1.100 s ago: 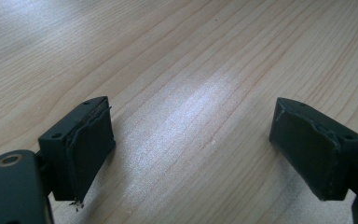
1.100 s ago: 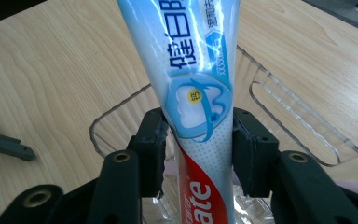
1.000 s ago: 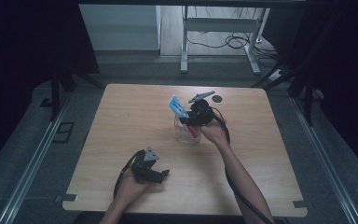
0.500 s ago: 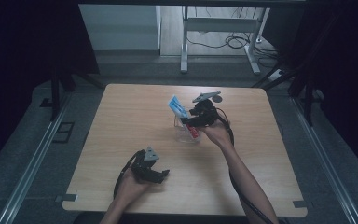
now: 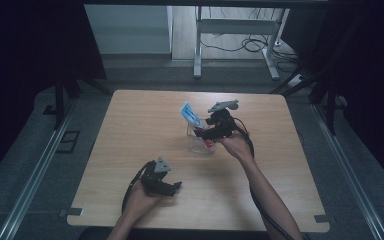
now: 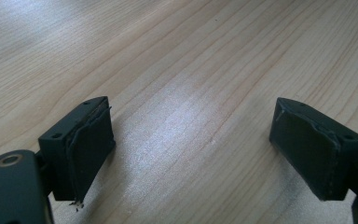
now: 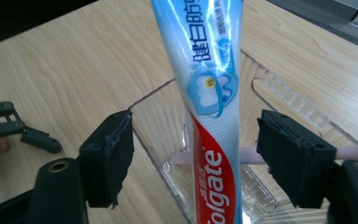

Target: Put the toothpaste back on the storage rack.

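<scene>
We're opening our right claw [image 7: 193, 158] around the toothpaste tube [image 7: 205, 93] in the clear box [image 7: 261, 88], pads off it; left claw [image 6: 191, 149] is sitting wide open, empty.

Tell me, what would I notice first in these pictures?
Probably the blue, white and red toothpaste tube, standing in a clear plastic box mid-table. The right hand-held gripper has just been opening, its jaws apart on either side of the tube. A pink stick lies behind it.

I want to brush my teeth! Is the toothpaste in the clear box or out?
In. The toothpaste stands leaning in the clear box, between the right gripper's open jaws.
</scene>
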`<state>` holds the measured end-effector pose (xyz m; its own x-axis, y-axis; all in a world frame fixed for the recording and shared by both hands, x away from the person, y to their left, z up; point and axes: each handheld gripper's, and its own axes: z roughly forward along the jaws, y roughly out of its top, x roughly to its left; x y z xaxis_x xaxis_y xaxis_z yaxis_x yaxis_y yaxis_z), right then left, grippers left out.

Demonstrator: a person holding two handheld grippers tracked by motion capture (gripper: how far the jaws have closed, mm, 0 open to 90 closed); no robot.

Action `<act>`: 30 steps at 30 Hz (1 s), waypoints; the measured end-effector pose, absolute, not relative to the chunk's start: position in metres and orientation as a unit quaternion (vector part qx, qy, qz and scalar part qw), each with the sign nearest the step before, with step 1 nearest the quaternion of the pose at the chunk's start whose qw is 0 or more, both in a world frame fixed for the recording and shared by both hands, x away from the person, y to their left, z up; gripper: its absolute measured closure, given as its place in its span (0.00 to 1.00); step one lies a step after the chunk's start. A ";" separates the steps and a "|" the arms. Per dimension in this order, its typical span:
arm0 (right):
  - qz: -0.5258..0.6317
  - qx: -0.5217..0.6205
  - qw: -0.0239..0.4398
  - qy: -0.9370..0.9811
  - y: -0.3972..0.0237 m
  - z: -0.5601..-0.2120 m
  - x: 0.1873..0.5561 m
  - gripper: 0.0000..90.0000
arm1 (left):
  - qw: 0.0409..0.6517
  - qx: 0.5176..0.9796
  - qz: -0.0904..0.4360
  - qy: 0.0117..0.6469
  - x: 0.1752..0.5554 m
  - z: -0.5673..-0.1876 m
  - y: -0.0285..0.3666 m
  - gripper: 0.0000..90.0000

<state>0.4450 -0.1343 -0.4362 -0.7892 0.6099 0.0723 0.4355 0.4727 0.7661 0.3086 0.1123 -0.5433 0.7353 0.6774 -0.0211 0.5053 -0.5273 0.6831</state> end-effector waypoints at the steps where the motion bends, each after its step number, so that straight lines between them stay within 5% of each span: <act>1: 0.409 0.306 0.108 0.853 -0.134 -0.437 0.444 0.29 | 0.346 0.865 0.124 0.342 0.309 -0.543 0.112 0.15; 30: 0.412 0.292 0.114 0.855 -0.154 -0.432 0.418 0.23 | 0.347 0.864 0.125 0.343 0.308 -0.544 0.112 0.15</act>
<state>0.4176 -0.1538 -0.4315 -0.8037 0.5933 0.0448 0.4046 0.4898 0.7723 0.3085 0.1120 -0.5435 0.7330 0.6799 -0.0228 0.5062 -0.5227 0.6859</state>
